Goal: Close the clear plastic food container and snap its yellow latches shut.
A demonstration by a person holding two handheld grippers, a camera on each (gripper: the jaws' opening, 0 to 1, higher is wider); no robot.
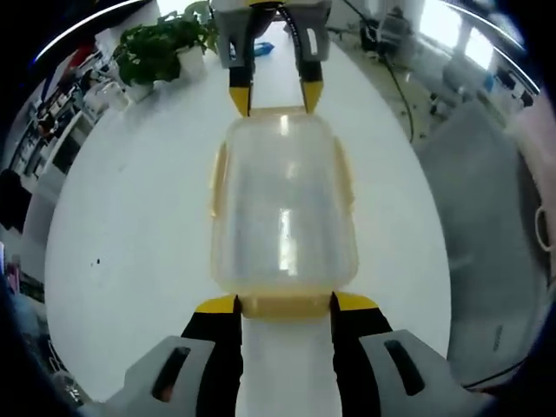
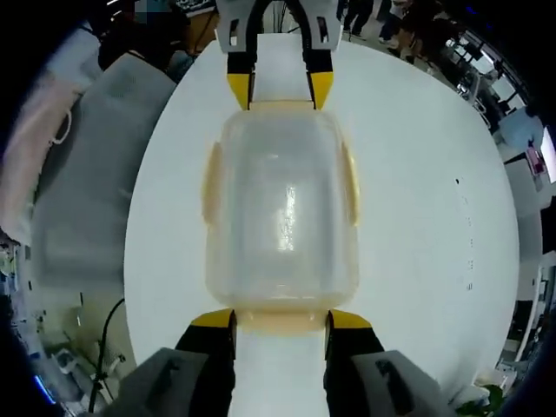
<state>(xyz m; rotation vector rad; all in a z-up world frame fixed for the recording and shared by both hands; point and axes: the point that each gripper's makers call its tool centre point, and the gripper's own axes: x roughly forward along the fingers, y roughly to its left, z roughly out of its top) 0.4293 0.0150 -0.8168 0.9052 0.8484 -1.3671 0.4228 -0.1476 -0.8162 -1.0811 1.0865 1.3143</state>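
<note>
Clear plastic container (image 1: 284, 204) between both grippers shows no legible writing.

Clear container (image 1: 284, 204) (yellow latches (image 1: 285, 305)) on white table (image 1: 130, 234).

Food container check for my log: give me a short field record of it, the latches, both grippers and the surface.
container: clear plastic food container, lid on
latches: yellow latches at both ends and both long sides
left gripper: open, fingers at the near end latch
right gripper: open, fingers at the opposite end latch
surface: white table
background: potted plant
</note>
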